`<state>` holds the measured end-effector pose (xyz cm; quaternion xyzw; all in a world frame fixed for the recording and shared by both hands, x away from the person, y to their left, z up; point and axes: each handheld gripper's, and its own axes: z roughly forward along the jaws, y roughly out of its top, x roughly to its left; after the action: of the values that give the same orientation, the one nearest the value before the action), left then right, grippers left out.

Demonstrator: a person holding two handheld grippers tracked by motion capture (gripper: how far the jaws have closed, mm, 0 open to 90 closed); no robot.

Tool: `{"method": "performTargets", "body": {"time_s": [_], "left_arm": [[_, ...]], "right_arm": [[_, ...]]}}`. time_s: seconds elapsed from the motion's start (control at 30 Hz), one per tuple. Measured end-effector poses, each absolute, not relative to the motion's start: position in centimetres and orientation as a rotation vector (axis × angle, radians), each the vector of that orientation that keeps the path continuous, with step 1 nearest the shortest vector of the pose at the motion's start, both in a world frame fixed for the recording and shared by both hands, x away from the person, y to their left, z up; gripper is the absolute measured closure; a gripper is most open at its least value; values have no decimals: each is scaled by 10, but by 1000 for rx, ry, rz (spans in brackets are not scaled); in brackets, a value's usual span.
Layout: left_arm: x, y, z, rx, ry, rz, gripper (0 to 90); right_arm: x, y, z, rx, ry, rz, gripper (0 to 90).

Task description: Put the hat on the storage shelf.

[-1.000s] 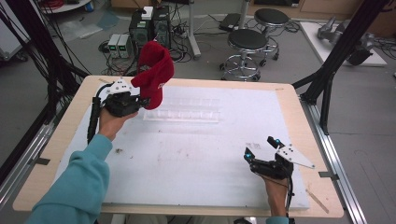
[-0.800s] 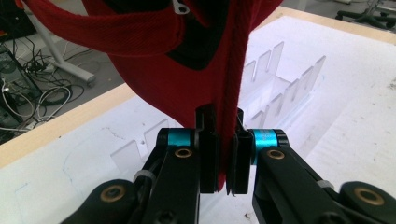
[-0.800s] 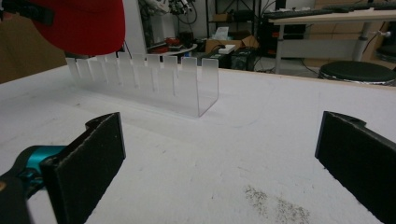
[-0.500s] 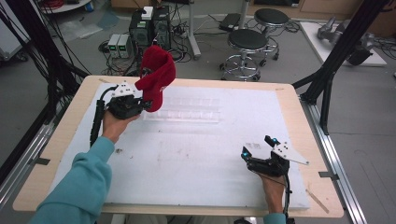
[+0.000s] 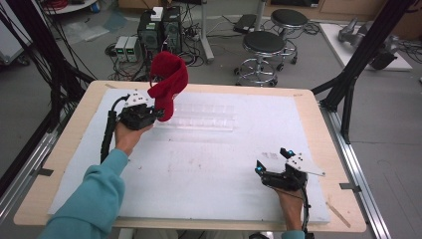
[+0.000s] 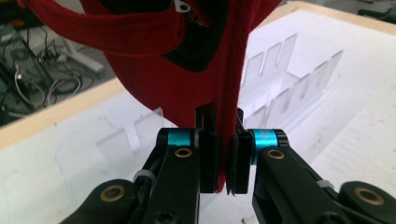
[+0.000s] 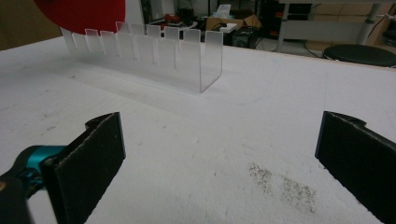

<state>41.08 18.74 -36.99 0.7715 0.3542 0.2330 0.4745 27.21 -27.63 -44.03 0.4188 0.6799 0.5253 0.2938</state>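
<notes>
Soft, light and floppy, the red cap [image 5: 168, 84] hangs above the desk's [image 5: 209, 169] far-left part, pinched at a seamed edge by the left claw [image 6: 223, 154], best gripped there; the right claw [image 7: 219, 158] gapes empty.

One red cloth [image 5: 168, 83], one clear slotted rack [image 5: 204, 117], one bench [image 5: 318, 124], two grippers, left [image 5: 158, 113] and right [image 5: 272, 160], two stools [image 5: 266, 44] on the far floor, one white sheet [image 5: 209, 169]
</notes>
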Motion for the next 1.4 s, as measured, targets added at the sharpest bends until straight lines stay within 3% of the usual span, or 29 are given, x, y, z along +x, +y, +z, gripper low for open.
{"method": "performTargets", "body": {"time_s": [0.1,0.57,0.83,1.03,1.13,1.2,1.3,1.4], "left_arm": [[411,186,-378,1884,880,567,852],[406,189,-387,1878,876,543,840],[404,185,-392,1891,898,485,748],[404,189,-393,1897,929,468,575],[402,195,-390,1885,937,438,368],[398,203,-386,1885,921,400,283],[387,214,-382,1848,884,419,214],[367,228,-383,1831,828,419,204]], "right_arm": [[266,-278,-446,1077,1740,1440,41],[257,-280,-451,1043,1652,1456,30],[255,-279,-452,1032,1636,1453,30],[254,-279,-452,1037,1629,1459,30],[255,-280,-453,1038,1627,1463,30],[255,-281,-453,1041,1623,1467,30],[254,-281,-453,1034,1620,1472,30],[253,-280,-453,1024,1618,1473,30]]}}
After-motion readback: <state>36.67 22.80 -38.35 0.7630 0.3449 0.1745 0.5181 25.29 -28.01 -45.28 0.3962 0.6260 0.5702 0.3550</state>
